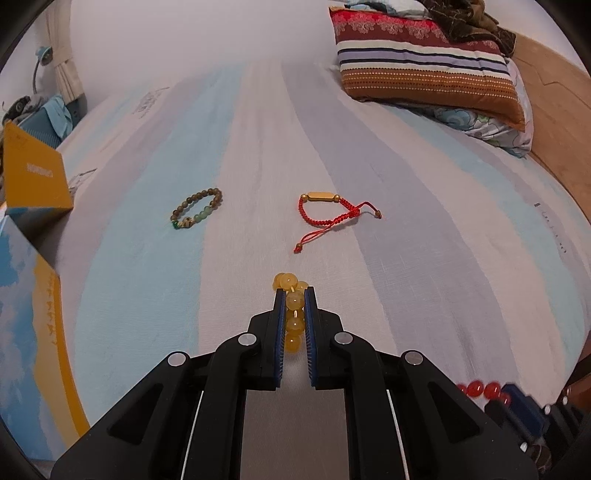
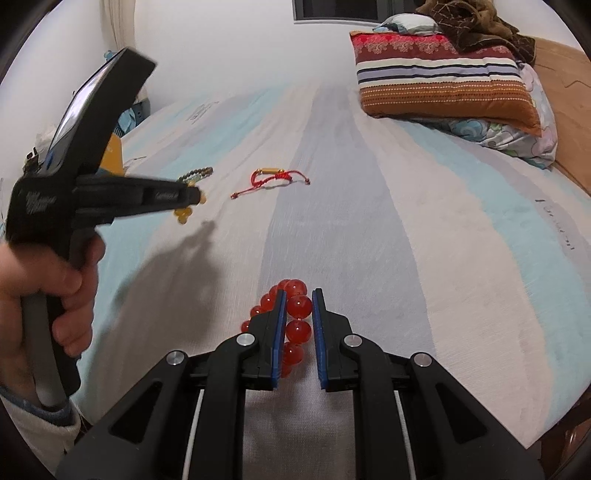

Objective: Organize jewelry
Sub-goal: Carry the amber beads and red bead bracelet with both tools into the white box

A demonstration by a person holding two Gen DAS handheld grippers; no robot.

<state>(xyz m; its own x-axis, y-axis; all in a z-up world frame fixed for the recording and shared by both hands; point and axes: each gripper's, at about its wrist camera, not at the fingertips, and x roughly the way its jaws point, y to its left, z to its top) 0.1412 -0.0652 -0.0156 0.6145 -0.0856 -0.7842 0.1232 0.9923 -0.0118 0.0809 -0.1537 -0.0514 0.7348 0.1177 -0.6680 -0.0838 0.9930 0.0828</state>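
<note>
Two handheld grippers, each clamping a beaded bracelet above a striped bedsheet.

The left gripper (image 1: 294, 295) is clenched on a yellow translucent bead bracelet (image 1: 294, 303); the right gripper (image 2: 299, 295) grasps a red glossy bead bracelet (image 2: 298, 306) between its blue pads. On the pastel striped bedsheet (image 1: 406, 240), a brown wooden bead bracelet with green beads (image 1: 197, 208) lies at 11 o'clock from the left gripper and a red braided cord bracelet with a gold bar (image 1: 328, 212) at 1 o'clock. A striped pillow (image 1: 424, 62) lies farther off at 1 o'clock.

A striped bedsheet (image 1: 424, 229) covers the bed; a patterned pillow (image 2: 443, 81) rests by the wooden headboard (image 1: 554, 96), apparently under a dark window (image 2: 340, 9).
</note>
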